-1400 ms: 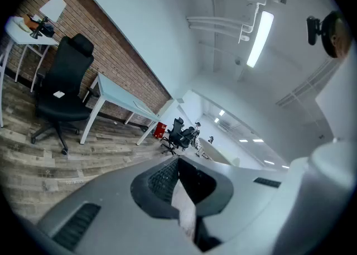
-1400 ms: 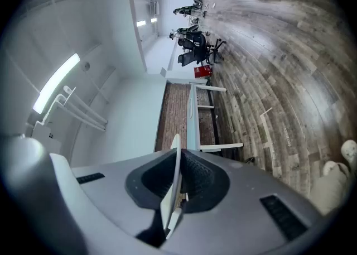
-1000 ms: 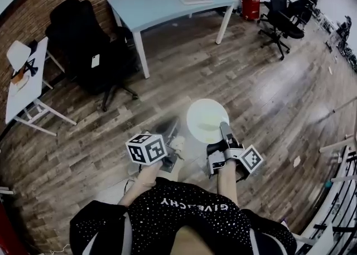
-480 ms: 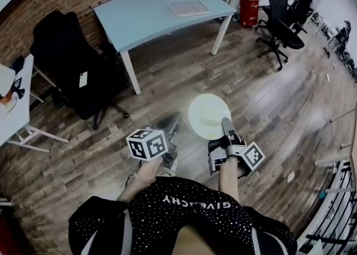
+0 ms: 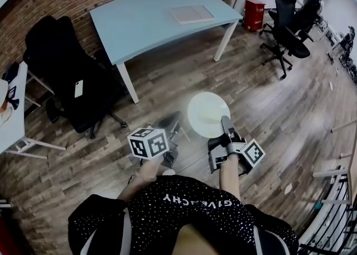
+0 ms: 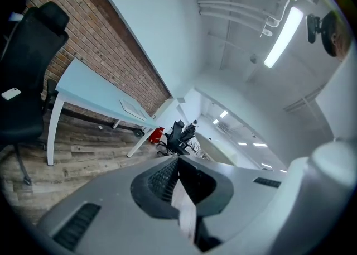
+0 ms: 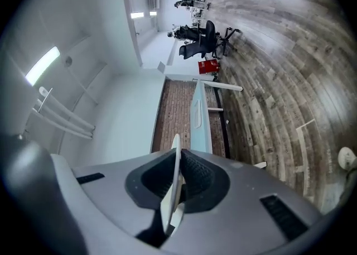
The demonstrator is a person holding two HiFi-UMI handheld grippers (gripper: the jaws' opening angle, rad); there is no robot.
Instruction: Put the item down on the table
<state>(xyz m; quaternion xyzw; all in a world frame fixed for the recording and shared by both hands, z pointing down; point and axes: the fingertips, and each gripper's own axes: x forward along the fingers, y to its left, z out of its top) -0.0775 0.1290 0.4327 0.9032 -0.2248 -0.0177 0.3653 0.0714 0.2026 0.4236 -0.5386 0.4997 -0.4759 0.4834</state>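
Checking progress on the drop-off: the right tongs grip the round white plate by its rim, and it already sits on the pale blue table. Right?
Not quite. The right tongs do grip the round white plate by its rim, but the head view shows it held over the wooden floor, short of the pale blue table.
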